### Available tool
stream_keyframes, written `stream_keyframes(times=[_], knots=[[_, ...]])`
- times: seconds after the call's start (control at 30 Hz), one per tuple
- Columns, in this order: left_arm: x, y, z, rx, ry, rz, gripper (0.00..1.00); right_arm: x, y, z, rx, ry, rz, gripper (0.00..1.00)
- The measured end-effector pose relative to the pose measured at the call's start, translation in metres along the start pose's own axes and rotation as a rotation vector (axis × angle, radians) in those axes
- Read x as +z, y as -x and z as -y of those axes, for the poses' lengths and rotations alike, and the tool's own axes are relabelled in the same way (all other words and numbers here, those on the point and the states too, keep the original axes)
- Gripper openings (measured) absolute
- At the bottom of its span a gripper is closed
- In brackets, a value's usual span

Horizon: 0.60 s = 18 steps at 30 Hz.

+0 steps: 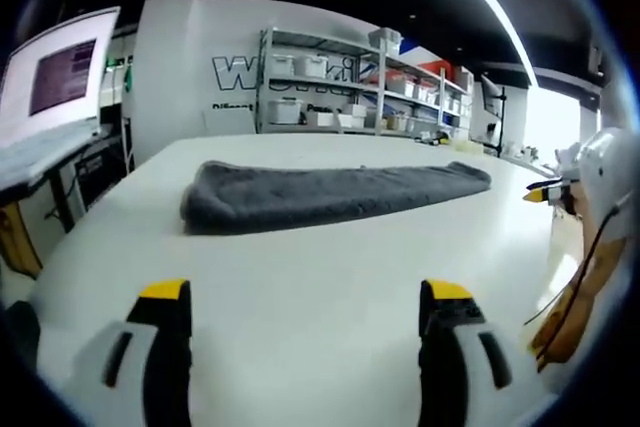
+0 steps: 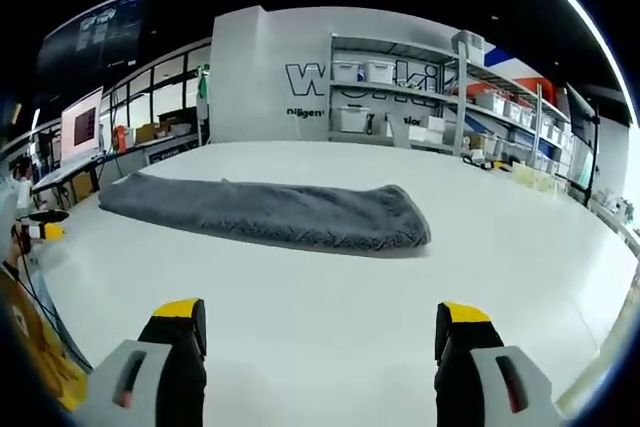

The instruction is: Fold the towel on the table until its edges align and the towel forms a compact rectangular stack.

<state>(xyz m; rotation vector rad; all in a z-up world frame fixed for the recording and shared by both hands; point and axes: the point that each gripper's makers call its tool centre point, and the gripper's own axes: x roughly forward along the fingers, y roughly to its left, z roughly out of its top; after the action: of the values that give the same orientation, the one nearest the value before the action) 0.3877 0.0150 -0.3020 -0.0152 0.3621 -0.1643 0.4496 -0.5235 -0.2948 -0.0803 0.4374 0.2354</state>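
Left gripper view: a large white table spreads ahead, its far edge curving in front of a white wall with dark lettering. Wide bare tabletop lies between the camera and a dark grey towel, which rests as a long, rumpled roll across the middle of the table, well back from every edge. Metal shelving against the far wall carries white storage bins and assorted boxes; what is inside them is too small to tell. A monitor stands off the table's left side. The left gripper hovers low over the near tabletop, its yellow-tipped jaws spread wide apart and holding nothing, well short of the towel. The right gripper enters at the right edge, beside the table's rim.

Right gripper view: the same table runs outward with open surface on all sides of the towel, whose rounded end points right. Shelving with white bins lines the back wall. The right gripper is level above the near tabletop, jaws wide apart and empty. The left gripper peeks in at the left edge.
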Motion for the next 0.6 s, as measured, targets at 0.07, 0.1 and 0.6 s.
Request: stream_keyframes(times=[0.07,0.1,0.6], knots=[[0.0,-0.001,0.0,-0.001,0.001,-0.001,0.99,0.001,-0.002,0.0,0.002,0.003,-0.002,0.99],[0.0,-0.001,0.0,-0.003,0.0,0.0,0.99,0.001,-0.003,0.0,0.002,0.003,-0.002,0.99],[0.001,-0.001,0.0,-0.012,0.006,0.011,0.99,0.009,-0.017,0.009,0.034,-0.028,0.011,0.99]])
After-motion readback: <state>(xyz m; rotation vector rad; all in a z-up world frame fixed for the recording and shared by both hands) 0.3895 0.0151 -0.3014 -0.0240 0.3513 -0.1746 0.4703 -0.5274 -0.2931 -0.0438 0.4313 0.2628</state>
